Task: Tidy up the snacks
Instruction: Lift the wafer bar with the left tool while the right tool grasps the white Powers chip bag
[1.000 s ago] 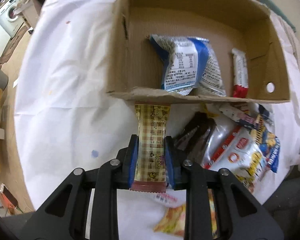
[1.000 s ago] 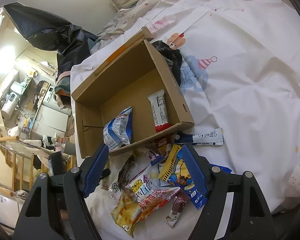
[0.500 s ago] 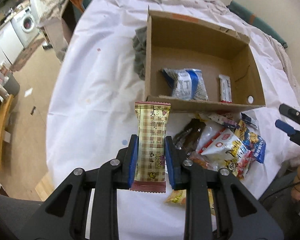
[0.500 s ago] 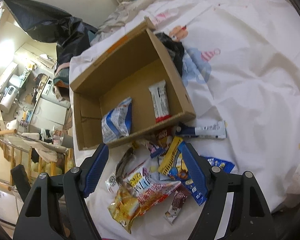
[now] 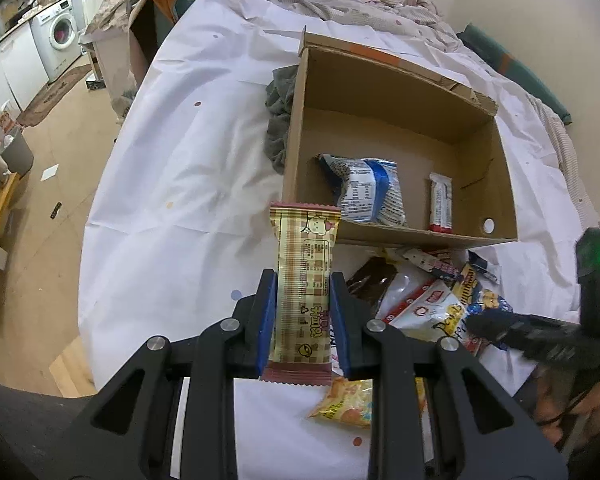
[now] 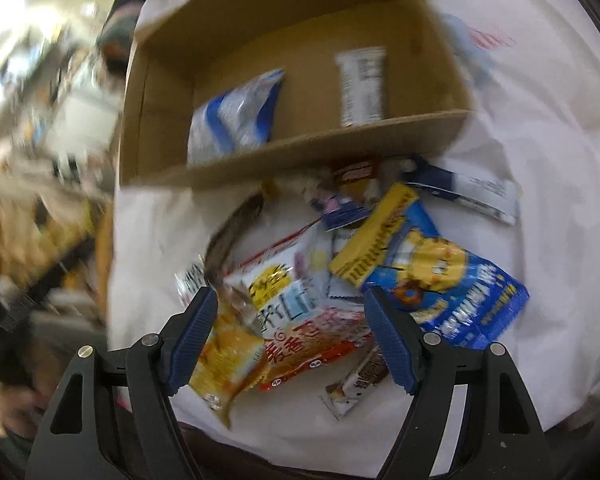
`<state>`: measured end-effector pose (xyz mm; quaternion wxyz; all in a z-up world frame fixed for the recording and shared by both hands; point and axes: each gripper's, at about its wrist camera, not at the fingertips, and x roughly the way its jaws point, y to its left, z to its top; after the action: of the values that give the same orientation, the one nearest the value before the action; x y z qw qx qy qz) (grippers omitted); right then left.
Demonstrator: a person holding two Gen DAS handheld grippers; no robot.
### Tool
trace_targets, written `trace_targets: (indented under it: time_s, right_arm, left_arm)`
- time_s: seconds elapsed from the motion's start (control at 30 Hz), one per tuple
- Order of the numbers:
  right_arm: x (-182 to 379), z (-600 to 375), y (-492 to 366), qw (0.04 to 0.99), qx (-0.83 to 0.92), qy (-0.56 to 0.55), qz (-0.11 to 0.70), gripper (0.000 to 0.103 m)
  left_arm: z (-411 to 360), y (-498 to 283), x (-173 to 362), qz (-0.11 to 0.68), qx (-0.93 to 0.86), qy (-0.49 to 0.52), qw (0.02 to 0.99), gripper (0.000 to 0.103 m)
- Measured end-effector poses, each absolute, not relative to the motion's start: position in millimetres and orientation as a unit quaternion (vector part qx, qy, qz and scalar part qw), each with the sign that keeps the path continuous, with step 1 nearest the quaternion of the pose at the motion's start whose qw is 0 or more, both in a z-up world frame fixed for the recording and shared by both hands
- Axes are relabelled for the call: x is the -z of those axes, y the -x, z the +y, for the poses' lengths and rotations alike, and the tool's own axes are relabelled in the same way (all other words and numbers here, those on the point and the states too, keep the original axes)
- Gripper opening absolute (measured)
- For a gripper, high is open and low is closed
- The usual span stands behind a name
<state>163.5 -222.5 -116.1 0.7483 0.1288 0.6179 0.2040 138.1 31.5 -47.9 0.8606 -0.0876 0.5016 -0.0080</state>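
Note:
My left gripper (image 5: pixel 302 308) is shut on a tan checked snack bar (image 5: pixel 303 280) and holds it upright above the white sheet, short of the cardboard box (image 5: pixel 400 236). The box holds a blue-and-white bag (image 5: pixel 370 190) and a white-and-red bar (image 5: pixel 441 202). My right gripper (image 6: pixel 290 316) is open and empty, low over the snack pile: a white-and-red bag (image 6: pixel 296 320), a blue-and-yellow bag (image 6: pixel 440 280), an orange bag (image 6: pixel 224 356). The right wrist view is blurred. The right gripper also shows in the left wrist view (image 5: pixel 540 332).
A grey cloth (image 5: pixel 278 120) lies against the box's left wall. The white sheet (image 5: pixel 172 184) covers a bed; its left edge drops to a wooden floor. A washing machine (image 5: pixel 58 34) stands far left. Pillows and blankets lie behind the box.
My left gripper has pulled back and up with the bar. My right gripper has dropped fast toward the snack pile and now shows at the right of the left wrist view.

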Motion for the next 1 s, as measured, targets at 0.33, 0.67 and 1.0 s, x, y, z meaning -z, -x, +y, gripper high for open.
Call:
trace_targets:
  time_s: [0.33, 0.67, 1.0]
  right_arm:
    - [137.8, -168.4, -161.8, 0.750, -0.197, 0.013, 0.632, 0.050]
    - [111.3, -192.9, -149.4, 0.769, -0.213, -0.016, 0.602, 0.037]
    - [58.0, -241.6, -138.0, 0.802, -0.274, -0.137, 0.512, 0.036]
  left_arm:
    - [29.6, -139.3, 47.8, 0.505, 0.008, 0.094, 0.858, 0.022]
    - [32.8, -139.1, 50.2, 0.503, -0.003, 0.095, 0.859, 0.022]
    - [36.6, -139.2, 49.9, 0.488, -0.026, 0.092, 0.867, 0.022]
